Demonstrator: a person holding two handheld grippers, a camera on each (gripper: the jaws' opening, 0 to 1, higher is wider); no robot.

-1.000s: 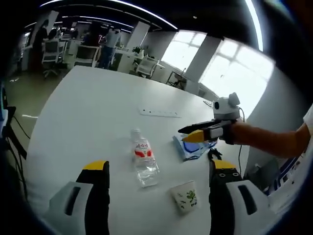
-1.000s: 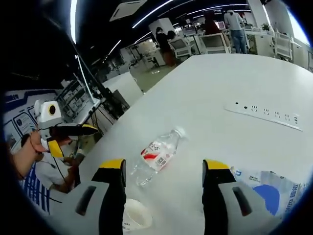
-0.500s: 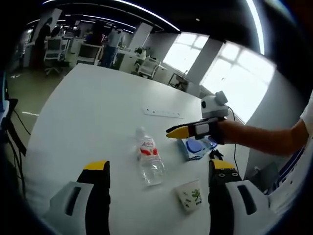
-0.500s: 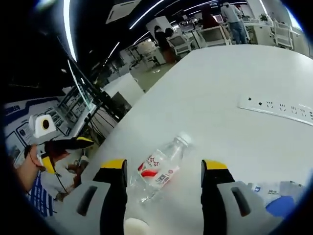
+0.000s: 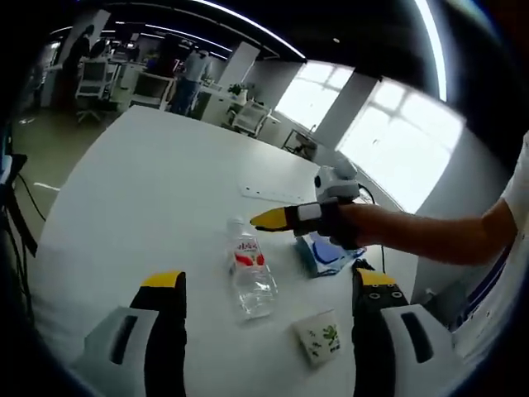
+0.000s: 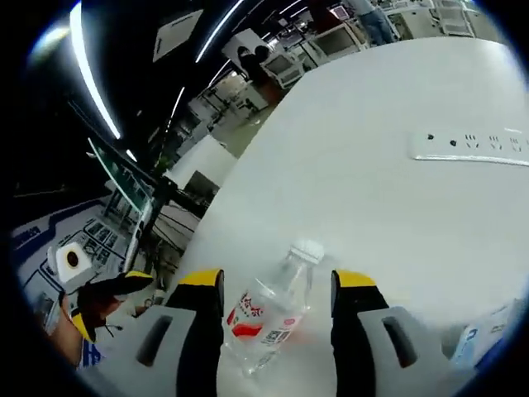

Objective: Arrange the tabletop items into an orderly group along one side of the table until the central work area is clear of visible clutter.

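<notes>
Bottle (image 6: 271, 310), clear with a red label, lay on its side on the white table (image 6: 372, 190), between my right gripper's (image 6: 276, 285) spread jaws, untouched, cap pointing away. My left gripper (image 5: 263, 285) stood spread too, bottle (image 5: 250, 271) ahead between its jaws, with cup (image 5: 317, 335) and blue packet (image 5: 326, 251) nearer its right jaw.

You see a white power strip (image 5: 266, 193) set flat in the table (image 5: 149, 198) | office chairs (image 5: 248, 113) beyond the table's far edge | bright windows (image 5: 388, 136) past the table
</notes>
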